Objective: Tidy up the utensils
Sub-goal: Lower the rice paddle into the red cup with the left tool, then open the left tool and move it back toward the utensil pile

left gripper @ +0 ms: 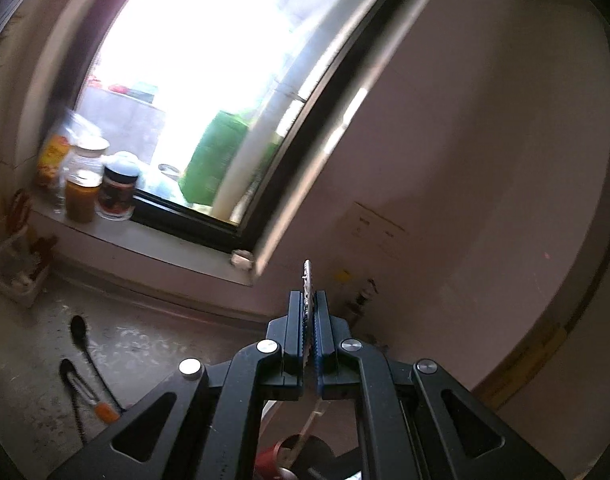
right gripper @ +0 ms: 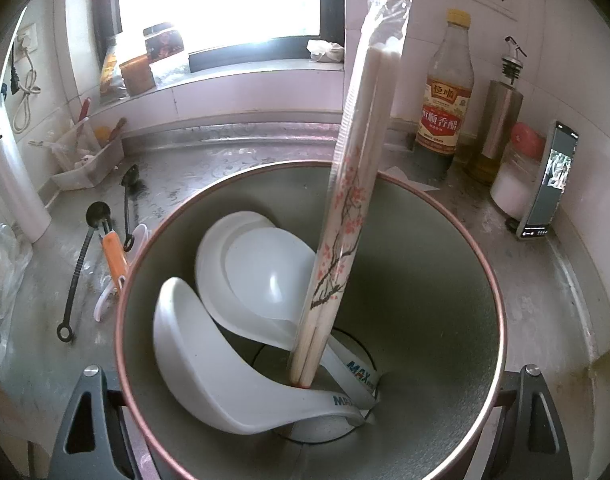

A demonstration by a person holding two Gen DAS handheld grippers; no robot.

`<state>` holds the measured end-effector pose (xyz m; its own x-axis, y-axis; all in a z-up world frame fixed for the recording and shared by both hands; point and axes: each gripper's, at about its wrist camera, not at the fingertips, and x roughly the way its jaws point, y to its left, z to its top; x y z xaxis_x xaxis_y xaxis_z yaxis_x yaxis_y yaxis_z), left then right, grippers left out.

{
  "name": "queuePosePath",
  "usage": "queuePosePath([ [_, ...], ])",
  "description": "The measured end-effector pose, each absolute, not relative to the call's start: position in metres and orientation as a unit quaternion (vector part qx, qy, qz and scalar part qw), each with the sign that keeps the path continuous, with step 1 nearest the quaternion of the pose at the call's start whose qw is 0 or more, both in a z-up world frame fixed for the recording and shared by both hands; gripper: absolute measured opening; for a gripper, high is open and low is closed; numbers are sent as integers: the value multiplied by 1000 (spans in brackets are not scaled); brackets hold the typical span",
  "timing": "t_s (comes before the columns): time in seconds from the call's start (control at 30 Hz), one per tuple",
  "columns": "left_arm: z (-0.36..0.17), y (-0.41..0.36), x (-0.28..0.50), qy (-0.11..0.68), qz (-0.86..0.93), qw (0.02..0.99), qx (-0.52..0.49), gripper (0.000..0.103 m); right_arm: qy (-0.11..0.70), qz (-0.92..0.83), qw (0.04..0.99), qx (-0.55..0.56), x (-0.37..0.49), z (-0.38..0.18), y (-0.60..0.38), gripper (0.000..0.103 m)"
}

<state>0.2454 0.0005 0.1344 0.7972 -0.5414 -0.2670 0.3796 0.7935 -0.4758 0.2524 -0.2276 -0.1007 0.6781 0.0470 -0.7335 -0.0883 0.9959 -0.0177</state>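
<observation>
The utensil container [right gripper: 445, 272], a round metal can with a reddish rim, fills the lower middle of the right wrist view, and the right gripper [right gripper: 305, 432] has its arms spread to either side of it, so it looks clamped around the can. Inside it are two white soup spoons [right gripper: 209, 360] lying bowl-up toward the lower left, plus a wrapped pair of chopsticks [right gripper: 353, 208] in a clear sleeve with a blossom print, leaning upright through the centre of the frame. Left of the can on the steel counter [right gripper: 525, 280] there's a black measuring spoon [right gripper: 81, 264], a second black spoon [right gripper: 128, 204] and an orange-handled tool [right gripper: 114, 254]. In the left wrist view, the left gripper [left gripper: 311, 312] sits at lower centre, pinched tight on a thin pale utensil [left gripper: 308, 276] that pokes up past the tips; can't tell exactly what it is. Behind that, jars [left gripper: 117, 194] sit on the window sill at centre left.
</observation>
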Motion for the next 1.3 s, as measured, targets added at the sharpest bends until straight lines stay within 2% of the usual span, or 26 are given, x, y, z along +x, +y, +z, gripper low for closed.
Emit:
queuePosePath([
  [0.7,111,-88,281,226,-333,908,-114,3,400,36,915,-27,253,-101,-228,90],
  [1.3,69,-66,299,317,-283,895,-132,3,400,32,916,-28,250,-100,-231,90],
])
